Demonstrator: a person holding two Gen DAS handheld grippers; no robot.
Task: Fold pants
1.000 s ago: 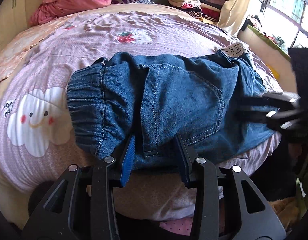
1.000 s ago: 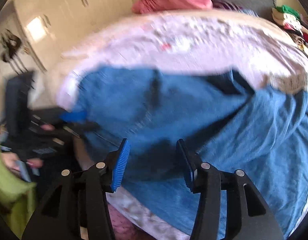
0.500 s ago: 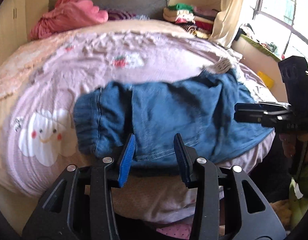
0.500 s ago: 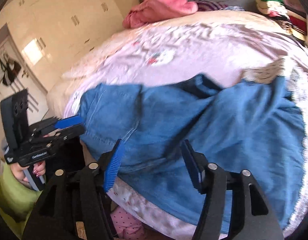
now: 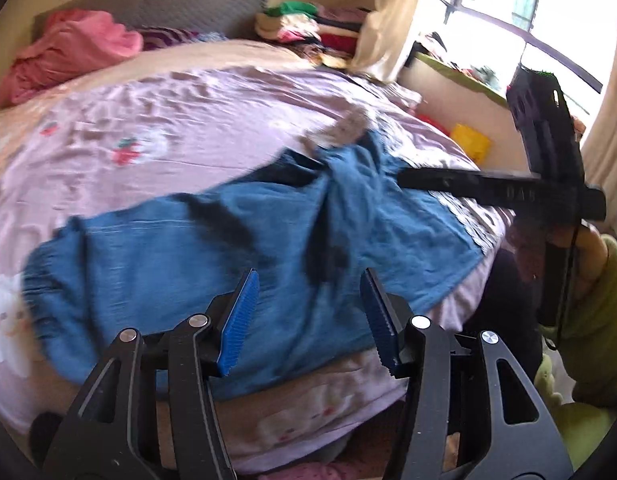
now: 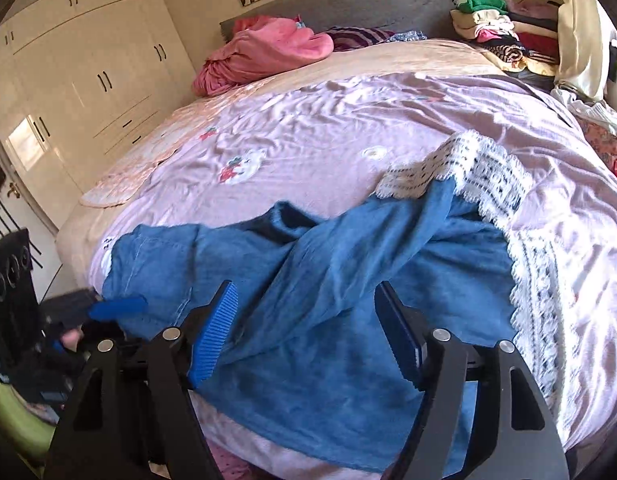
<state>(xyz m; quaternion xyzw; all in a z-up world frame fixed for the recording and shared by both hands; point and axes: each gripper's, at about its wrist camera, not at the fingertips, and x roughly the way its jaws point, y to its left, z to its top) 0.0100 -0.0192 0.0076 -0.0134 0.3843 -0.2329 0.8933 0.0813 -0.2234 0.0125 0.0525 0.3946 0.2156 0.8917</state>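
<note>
Blue pants [image 6: 328, 312] lie rumpled across the near edge of the bed [image 6: 348, 128], in the lower middle of both views, white lace hem toward the right. Left gripper [image 5: 308, 316]: jaws opening, nothing between the pads, pants beyond the tips. Right gripper [image 6: 308, 332]: jaws opening, wider, no cloth pinched. Pink blanket [image 6: 268, 52] at upper left near the headboard.
</note>
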